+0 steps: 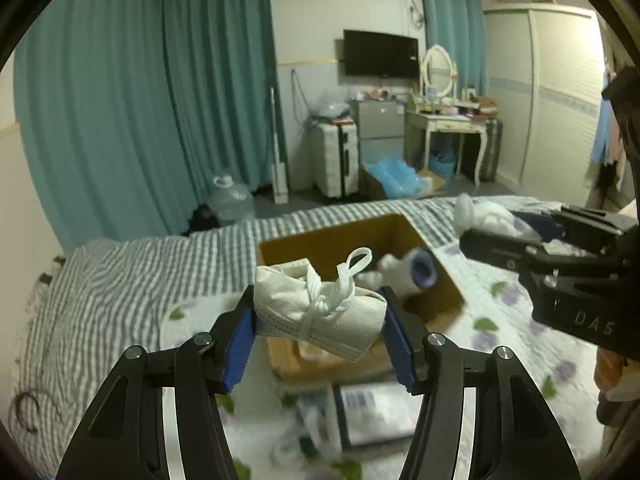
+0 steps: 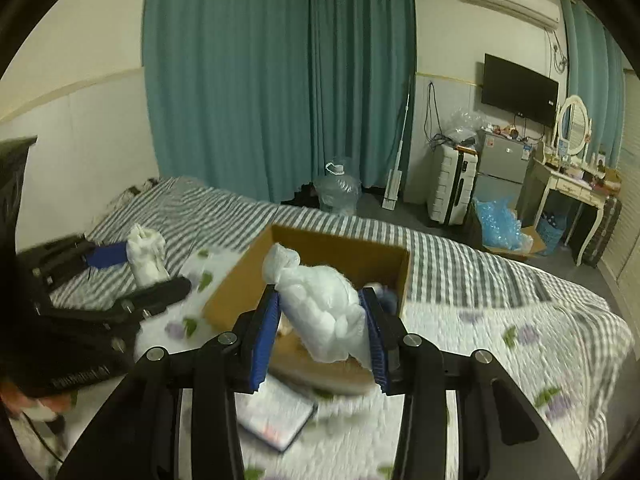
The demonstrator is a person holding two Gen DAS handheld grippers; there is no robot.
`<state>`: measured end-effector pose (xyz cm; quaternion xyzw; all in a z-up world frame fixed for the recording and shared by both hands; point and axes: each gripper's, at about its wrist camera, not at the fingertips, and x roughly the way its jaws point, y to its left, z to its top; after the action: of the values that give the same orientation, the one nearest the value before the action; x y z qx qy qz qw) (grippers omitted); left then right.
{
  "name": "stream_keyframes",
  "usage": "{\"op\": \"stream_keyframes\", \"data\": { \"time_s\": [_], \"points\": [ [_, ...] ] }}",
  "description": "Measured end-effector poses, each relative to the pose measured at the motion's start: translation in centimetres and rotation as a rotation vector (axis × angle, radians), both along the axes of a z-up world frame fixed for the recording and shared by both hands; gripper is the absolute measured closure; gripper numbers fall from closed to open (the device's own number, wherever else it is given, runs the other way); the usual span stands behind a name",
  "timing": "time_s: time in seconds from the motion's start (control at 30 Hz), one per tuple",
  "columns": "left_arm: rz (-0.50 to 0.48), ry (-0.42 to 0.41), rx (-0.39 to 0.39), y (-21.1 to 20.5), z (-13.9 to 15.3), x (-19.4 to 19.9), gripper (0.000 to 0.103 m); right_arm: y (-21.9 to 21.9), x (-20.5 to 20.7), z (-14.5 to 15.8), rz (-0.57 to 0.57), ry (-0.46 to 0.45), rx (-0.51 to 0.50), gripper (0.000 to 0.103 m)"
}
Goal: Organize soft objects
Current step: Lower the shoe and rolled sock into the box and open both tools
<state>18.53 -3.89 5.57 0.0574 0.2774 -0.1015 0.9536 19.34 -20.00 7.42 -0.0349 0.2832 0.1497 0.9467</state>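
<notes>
Left tongs [image 1: 320, 316] nearest the lens, blue pads pinching a white mesh bundle tied with white ribbon [image 1: 320, 308] by both ends; bundle held level in the air, over the near edge of an open cardboard box [image 1: 360, 232]. Right tongs [image 2: 322, 328] pinching a knotted clear plastic bag of white stuffing [image 2: 320, 300], knot end up and tilted left, also held above the box's near side [image 2: 228, 296]. Box sits on the bed, on a white quilt with purple flower print [image 1: 500, 300]; inside it a white soft item with a blue rolled end [image 1: 416, 272], blurred. Flat packet with a printed label [image 1: 380, 412] lies on the quilt just in front of the box. Grey-and-white striped bedding [image 1: 120, 280] beyond and to the left of the quilt. From the left view the right tongs come in from the right edge [image 1: 536, 232]; from the right view the left tongs show at left with the bundle [image 2: 146, 254]. Beyond the bed: teal curtains [image 2: 280, 80], large water bottle [image 2: 338, 192] on the floor, white suitcase [image 2: 452, 188], wall television [image 2: 518, 90], vanity desk with oval mirror [image 2: 572, 184].
</notes>
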Motion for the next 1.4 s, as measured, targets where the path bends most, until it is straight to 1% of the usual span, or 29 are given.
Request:
{"op": "stream_keyframes", "data": {
  "time_s": [0.1,0.13,0.2,0.27,0.37,0.4,0.43,0.47,0.5,0.53,0.6,0.7,0.77,0.83,0.9,0.93,1.0,1.1,1.17,1.23,1.33,1.4],
  "points": [
    [0.005,0.025,0.023,-0.4,-1.7,4.2,0.046,-0.2,3.8,-0.9,-0.007,0.025,0.03,0.063],
    [0.011,0.035,0.034,-0.6,-2.5,5.6,0.046,-0.3,5.8,-1.7,-0.013,0.044,0.036,0.063],
    [0.002,0.065,0.046,-0.9,-4.5,8.1,0.046,-0.2,7.9,-2.9,-0.02,0.067,0.022,0.063],
    [-0.012,0.08,0.048,-1.1,-6.0,9.4,0.045,-0.1,10.3,-4.7,-0.022,0.093,-0.004,0.063],
    [-0.032,0.074,0.05,-1.4,-7.9,11.0,0.043,-0.3,12.9,-6.6,-0.022,0.109,-0.012,0.063],
    [-0.038,0.078,0.042,-1.4,-8.3,11.3,0.041,-0.4,13.4,-7.0,-0.029,0.111,-0.014,0.061],
    [-0.036,0.086,0.033,-1.4,-8.8,11.8,0.034,-0.5,14.0,-7.5,-0.044,0.114,-0.02,0.052],
    [-0.033,0.096,0.029,-1.3,-9.1,12.2,0.03,-0.7,14.5,-7.8,-0.055,0.116,-0.019,0.043],
    [-0.021,0.105,0.025,-1.2,-9.5,12.5,0.03,-1.1,14.7,-8.0,-0.063,0.106,-0.005,0.024],
    [-0.014,0.105,0.023,-1.1,-9.5,12.3,0.029,-1.4,14.7,-8.0,-0.069,0.098,0.007,0.018],
    [0.001,0.096,0.028,-1.0,-9.4,12.1,0.029,-2.0,14.4,-7.7,-0.083,0.08,0.031,0.018],
    [0.022,0.074,0.059,-0.8,-8.4,11.2,0.029,-2.9,13.2,-6.3,-0.11,0.064,0.028,0.016],
    [0.024,0.048,0.055,-0.6,-7.0,9.8,0.029,-3.3,11.9,-4.8,-0.122,0.046,0.02,0.016],
    [0.029,0.015,0.05,-0.2,-5.2,7.7,0.029,-3.3,10.3,-2.9,-0.121,0.024,0.012,0.012],
    [0.036,-0.021,0.051,0.2,-3.2,5.8,0.019,-3.1,7.7,-0.6,-0.121,-0.007,-0.011,0.011],
    [0.039,-0.039,0.051,0.4,-2.2,4.5,0.01,-3.0,7.0,0.0,-0.121,-0.015,-0.017,0.011],
    [0.053,-0.085,0.051,1.0,-0.1,1.7,0.01,-2.5,4.6,1.8,-0.113,-0.031,-0.03,0.009],
    [0.063,-0.128,0.045,2.3,1.8,-1.8,0.01,-1.6,0.4,3.7,-0.082,-0.045,-0.045,0.009],
    [0.064,-0.139,0.034,3.0,2.5,-3.3,0.009,-1.0,-1.8,4.1,-0.067,-0.057,-0.059,0.008],
    [0.072,-0.139,0.024,3.8,2.4,-5.0,0.009,-0.3,-3.7,3.9,-0.054,-0.066,-0.081,0.007],
    [0.104,-0.126,0.033,4.5,1.0,-6.8,0.009,1.2,-5.7,1.8,-0.014,-0.039,-0.111,0.007],
    [0.125,-0.094,0.019,5.1,-0.8,-7.2,0.009,2.4,-6.5,-0.7,0.016,0.001,-0.122,0.007]
  ]
}}
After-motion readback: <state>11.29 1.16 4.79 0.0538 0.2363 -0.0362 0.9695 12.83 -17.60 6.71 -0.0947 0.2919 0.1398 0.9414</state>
